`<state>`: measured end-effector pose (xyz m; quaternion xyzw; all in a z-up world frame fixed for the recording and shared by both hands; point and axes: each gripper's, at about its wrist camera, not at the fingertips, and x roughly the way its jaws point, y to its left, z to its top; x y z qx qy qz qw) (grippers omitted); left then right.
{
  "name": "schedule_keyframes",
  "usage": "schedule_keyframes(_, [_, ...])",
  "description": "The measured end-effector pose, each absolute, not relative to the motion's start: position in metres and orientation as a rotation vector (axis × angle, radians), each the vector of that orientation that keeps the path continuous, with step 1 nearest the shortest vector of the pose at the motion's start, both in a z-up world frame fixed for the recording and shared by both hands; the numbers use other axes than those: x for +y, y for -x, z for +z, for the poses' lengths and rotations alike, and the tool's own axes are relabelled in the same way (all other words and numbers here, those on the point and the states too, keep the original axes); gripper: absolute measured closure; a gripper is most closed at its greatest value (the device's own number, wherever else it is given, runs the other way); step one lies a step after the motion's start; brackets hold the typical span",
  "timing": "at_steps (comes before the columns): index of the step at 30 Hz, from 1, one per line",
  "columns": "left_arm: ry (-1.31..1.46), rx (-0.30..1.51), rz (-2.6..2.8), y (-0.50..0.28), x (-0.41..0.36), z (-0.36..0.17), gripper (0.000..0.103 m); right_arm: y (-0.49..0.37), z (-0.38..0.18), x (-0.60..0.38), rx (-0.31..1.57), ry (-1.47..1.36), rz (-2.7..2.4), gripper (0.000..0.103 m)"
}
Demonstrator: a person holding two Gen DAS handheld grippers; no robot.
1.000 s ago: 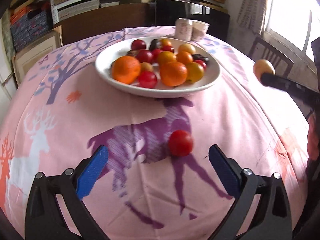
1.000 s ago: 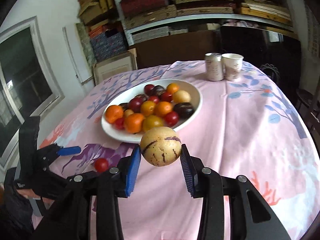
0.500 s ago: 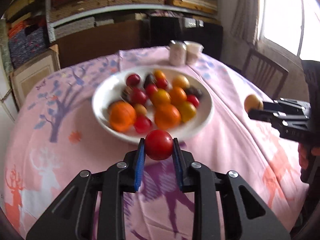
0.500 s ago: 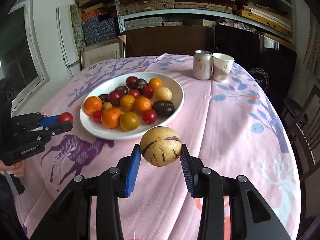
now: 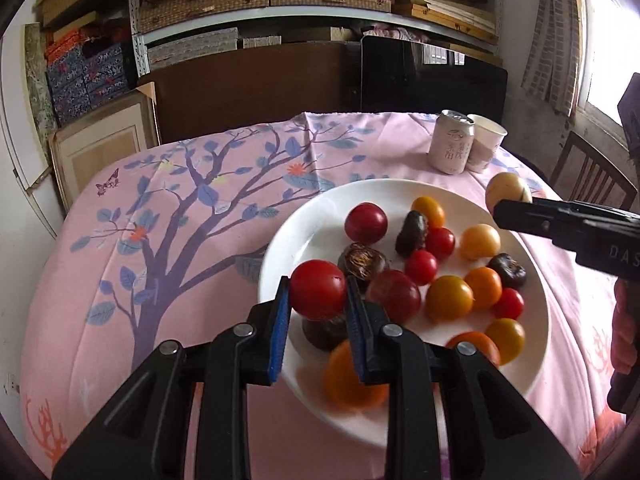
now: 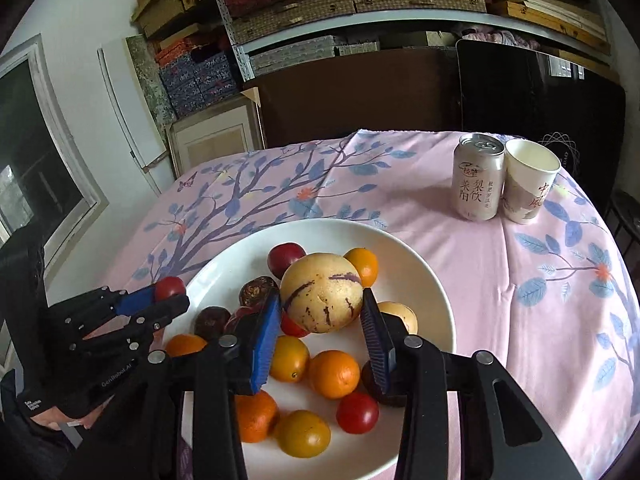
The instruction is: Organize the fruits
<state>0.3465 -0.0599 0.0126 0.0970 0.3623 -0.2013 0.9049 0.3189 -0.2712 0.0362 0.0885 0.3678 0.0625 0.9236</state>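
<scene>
My left gripper (image 5: 316, 294) is shut on a red tomato (image 5: 317, 289) and holds it above the near left rim of the white plate (image 5: 296, 224). My right gripper (image 6: 322, 316) is shut on a yellow pepino melon with purple streaks (image 6: 322, 296), held above the plate (image 6: 424, 276). The plate holds several oranges, yellow and red tomatoes and dark fruits. The left gripper also shows in the right wrist view (image 6: 170, 294), and the melon in the left wrist view (image 5: 508, 192).
A drink can (image 6: 478, 178) and a paper cup (image 6: 528, 180) stand at the back right of the pink cloth-covered table (image 6: 520, 280). Shelves with boxes stand behind the table. A chair (image 5: 592, 176) is at the right.
The left gripper closed on the red tomato, lifted it off the cloth and carried it over the plate. The right gripper moved forward with the melon over the plate.
</scene>
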Motion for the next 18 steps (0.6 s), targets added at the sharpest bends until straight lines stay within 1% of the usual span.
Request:
schedule_keyframes(2, [-0.201, 0.751, -0.417, -0.354, -0.061, 0.010, 0.077, -0.326, 0.031, -0.272, 0.766, -0.182, 0.137, 0.061])
schedule_keyframes(3, [-0.195, 0.751, -0.416, -0.357, -0.061, 0.009, 0.075, -0.328, 0.028, -0.272, 0.779, -0.188, 0.143, 0.046])
schedule_keyframes(4, [-0.174, 0.748, -0.404, -0.360, -0.060, 0.008, 0.056, -0.329, 0.025, -0.272, 0.788, -0.162, 0.114, 0.029])
schedule_keyframes(5, [-0.151, 0.744, -0.393, -0.361, -0.058, 0.007, 0.032, -0.328, 0.025, -0.271, 0.775, -0.121, 0.047, 0.006])
schedule_keyframes(6, [-0.127, 0.739, -0.383, -0.361, -0.055, 0.006, 0.006, -0.323, 0.027, -0.269, 0.740, -0.090, 0.000, 0.004])
schedule_keyframes(8, [-0.098, 0.711, -0.367, -0.355, -0.050, 0.007, 0.005, -0.315, 0.032, -0.268, 0.699, -0.049, -0.009, 0.004])
schedule_keyframes(12, [-0.168, 0.686, -0.313, -0.335, -0.050, 0.013, 0.005, -0.295, 0.044, -0.274, 0.707, -0.081, -0.030, 0.004])
schedule_keyframes(15, [-0.179, 0.645, -0.295, -0.305, -0.045, 0.024, 0.004, -0.265, 0.052, -0.278, 0.697, -0.112, -0.048, 0.004])
schedule_keyframes(18, [-0.181, 0.619, -0.307, -0.267, -0.039, 0.035, 0.004, -0.226, 0.055, -0.279, 0.639, -0.121, -0.108, 0.004])
